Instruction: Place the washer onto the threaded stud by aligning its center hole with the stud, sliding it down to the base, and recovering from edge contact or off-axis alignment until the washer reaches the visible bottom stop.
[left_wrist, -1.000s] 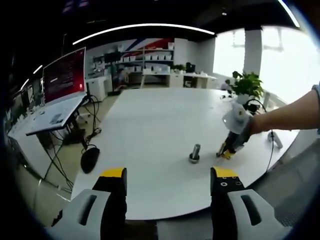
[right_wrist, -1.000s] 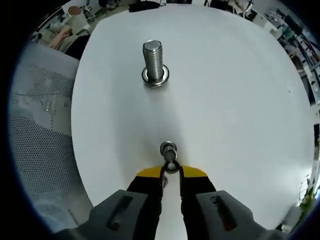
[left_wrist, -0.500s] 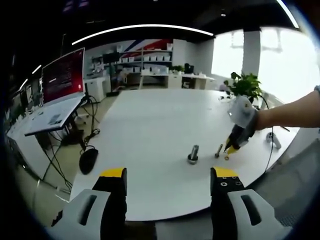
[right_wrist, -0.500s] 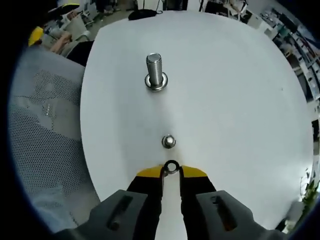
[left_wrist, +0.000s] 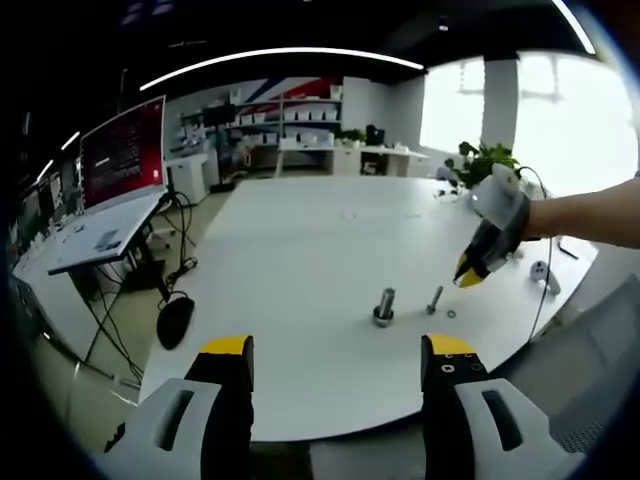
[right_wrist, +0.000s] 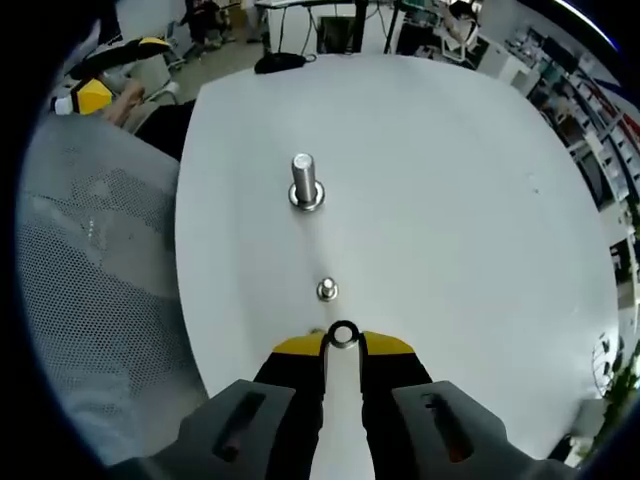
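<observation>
Height had been gained by the right tongs (right_wrist: 343, 342), clenched on the small dark ring washer (right_wrist: 343, 333), well short of the tall threaded steel stud (right_wrist: 305, 182) at upper centre; left tongs (left_wrist: 338, 362) were released.

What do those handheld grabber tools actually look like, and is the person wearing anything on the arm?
The left gripper has two chunky light grey fingers with black inner faces and yellow tips. The right gripper looks the same: grey bodies with slots, black fingers, yellow tips. From the left gripper view, the right one has a pale grey housing, and the arm behind it is bare, no sleeve visible.
</observation>
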